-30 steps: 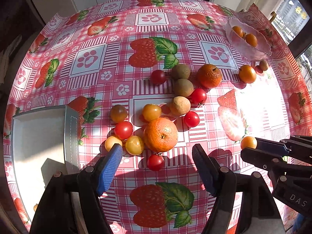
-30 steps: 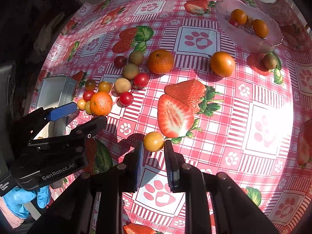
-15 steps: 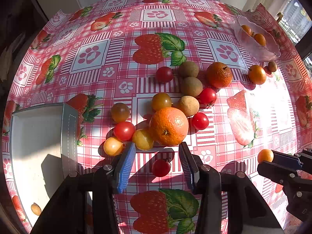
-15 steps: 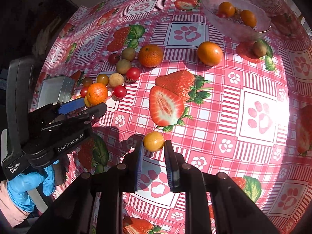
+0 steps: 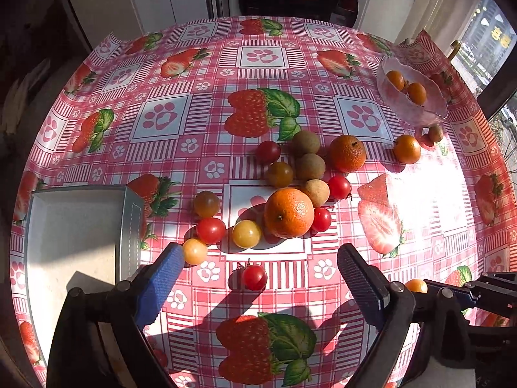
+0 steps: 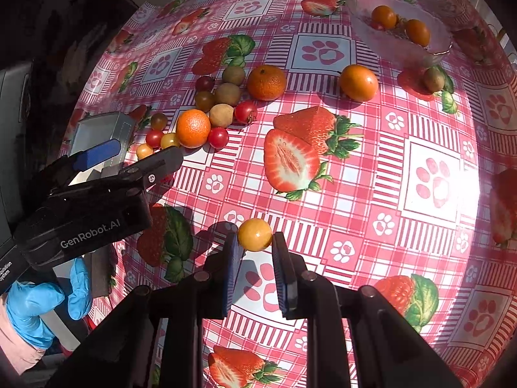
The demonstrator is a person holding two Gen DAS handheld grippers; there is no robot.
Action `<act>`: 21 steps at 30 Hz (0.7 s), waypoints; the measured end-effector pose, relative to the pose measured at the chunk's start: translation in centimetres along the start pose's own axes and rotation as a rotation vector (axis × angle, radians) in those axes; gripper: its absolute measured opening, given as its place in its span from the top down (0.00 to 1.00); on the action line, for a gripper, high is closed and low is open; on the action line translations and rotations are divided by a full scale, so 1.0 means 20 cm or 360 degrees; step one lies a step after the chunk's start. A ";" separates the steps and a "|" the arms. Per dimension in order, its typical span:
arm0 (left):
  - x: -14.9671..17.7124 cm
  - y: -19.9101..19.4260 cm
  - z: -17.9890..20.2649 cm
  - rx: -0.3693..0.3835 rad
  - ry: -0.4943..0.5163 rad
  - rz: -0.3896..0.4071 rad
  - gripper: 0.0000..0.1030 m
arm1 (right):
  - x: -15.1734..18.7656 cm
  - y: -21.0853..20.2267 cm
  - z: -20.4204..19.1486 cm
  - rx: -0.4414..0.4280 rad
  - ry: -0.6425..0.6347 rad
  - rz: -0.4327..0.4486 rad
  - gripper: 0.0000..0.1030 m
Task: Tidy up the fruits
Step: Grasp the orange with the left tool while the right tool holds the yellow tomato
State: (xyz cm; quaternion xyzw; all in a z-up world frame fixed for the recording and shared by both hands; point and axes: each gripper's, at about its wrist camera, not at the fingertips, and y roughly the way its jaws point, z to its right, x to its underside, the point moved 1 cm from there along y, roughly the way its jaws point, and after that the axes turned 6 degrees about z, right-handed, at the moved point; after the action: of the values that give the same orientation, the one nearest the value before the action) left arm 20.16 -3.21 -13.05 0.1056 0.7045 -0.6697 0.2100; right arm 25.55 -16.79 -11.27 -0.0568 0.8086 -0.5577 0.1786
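The right gripper (image 6: 256, 248) seems closed on the yellow tomato (image 6: 255, 234) only at the tips, so it may slip out, while the left gripper (image 5: 258, 274) hangs open around the red tomato (image 5: 254, 277) at 6 o'clock of the pile.

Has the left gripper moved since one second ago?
Yes. The left gripper has backed away from the big orange, and its fingers have widened.

Hard sunlight from the right — glare on the tablecloth (image 5: 420, 194), long shadows, fisheye-bent dark edges.
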 end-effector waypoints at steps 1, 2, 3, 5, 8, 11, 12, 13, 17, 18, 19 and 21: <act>-0.01 0.02 0.00 -0.0025 0.0020 -0.0013 0.07 | 0.00 0.00 0.00 0.0000 0.0003 -0.0003 0.78; -0.02 0.05 0.01 -0.0052 0.0038 -0.0025 0.07 | 0.01 0.01 0.01 -0.0001 0.0011 -0.0005 0.78; -0.04 0.06 0.01 -0.0064 0.0046 -0.0033 0.07 | 0.00 0.01 0.02 -0.0005 0.0021 -0.0006 0.78; -0.07 0.09 0.01 -0.0044 0.0027 -0.0041 0.07 | 0.01 0.01 0.03 -0.0010 0.0038 -0.0004 0.78; -0.11 0.12 0.02 -0.0034 0.0026 -0.0042 0.07 | 0.02 0.00 0.05 -0.0013 0.0051 -0.0007 0.78; -0.14 0.18 0.06 -0.0036 0.0054 -0.0070 0.07 | 0.02 0.00 0.07 -0.0014 0.0068 -0.0006 0.78; -0.14 0.19 0.06 -0.0030 0.0059 -0.0087 0.07 | 0.02 0.00 0.07 -0.0015 0.0074 -0.0005 0.78; -0.14 0.20 0.07 -0.0029 0.0063 -0.0093 0.07 | 0.02 0.00 0.07 -0.0016 0.0079 -0.0003 0.78; -0.14 0.19 0.09 0.0087 0.0033 -0.0074 0.37 | 0.02 -0.01 0.08 -0.0024 0.0083 0.0006 0.78; -0.15 0.19 0.10 0.0122 0.0037 -0.0071 0.50 | 0.02 -0.01 0.08 -0.0025 0.0083 0.0006 0.78; -0.16 0.18 0.12 0.0123 0.0056 -0.0070 0.50 | 0.02 -0.01 0.08 -0.0024 0.0083 0.0006 0.78; -0.16 0.18 0.14 0.0112 0.0081 -0.0059 0.50 | 0.02 -0.01 0.07 -0.0026 0.0083 0.0005 0.78</act>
State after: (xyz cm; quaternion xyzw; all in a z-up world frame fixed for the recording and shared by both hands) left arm 25.04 -5.21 -14.89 0.1168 0.6874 -0.6949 0.1757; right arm 25.70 -18.26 -11.61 -0.0424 0.8176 -0.5521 0.1578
